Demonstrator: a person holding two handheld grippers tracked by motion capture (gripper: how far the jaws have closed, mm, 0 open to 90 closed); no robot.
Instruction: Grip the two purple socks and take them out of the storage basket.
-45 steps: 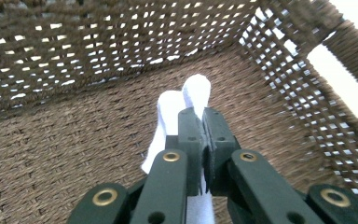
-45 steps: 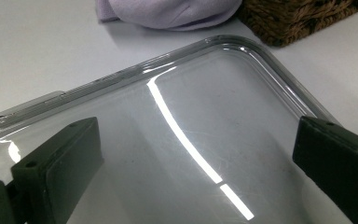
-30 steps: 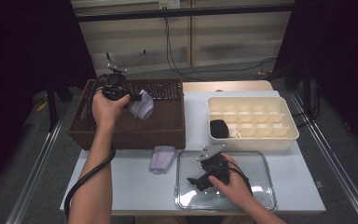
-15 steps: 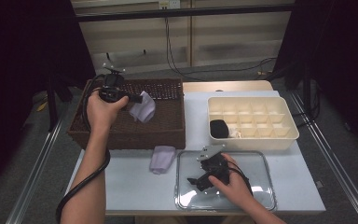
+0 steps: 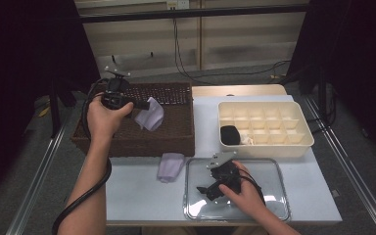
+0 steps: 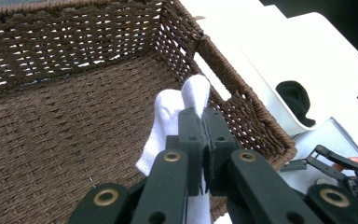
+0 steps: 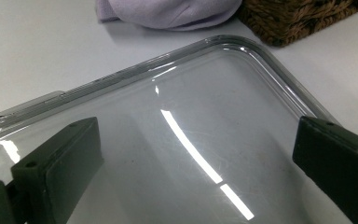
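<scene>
High view: left gripper (image 5: 144, 104), clamped on a pale sock (image 5: 150, 117), has lifted it slightly since a second ago and the sock now hangs above the basket (image 5: 127, 144) floor, so the pick looks done and a carry toward the tray (image 5: 301, 143) at 3 o'clock is my guess. Right gripper (image 5: 204, 192) hasn't moved, jaws spread and holding nothing, resting on the clear lid (image 5: 274, 208). Count: two pale socks, one held, one (image 5: 170, 165) on the table at 6 o'clock of the basket; one black sock (image 5: 230, 134) and a white item beside it in the tray; one basket, one tray, one lid. Left gripper view: jaws pinched on the sock (image 6: 186, 100), over the basket (image 6: 51, 135). Right gripper view: jaws wide apart over the lid (image 7: 191, 154), sock (image 7: 168, 11) at 12 o'clock.
</scene>
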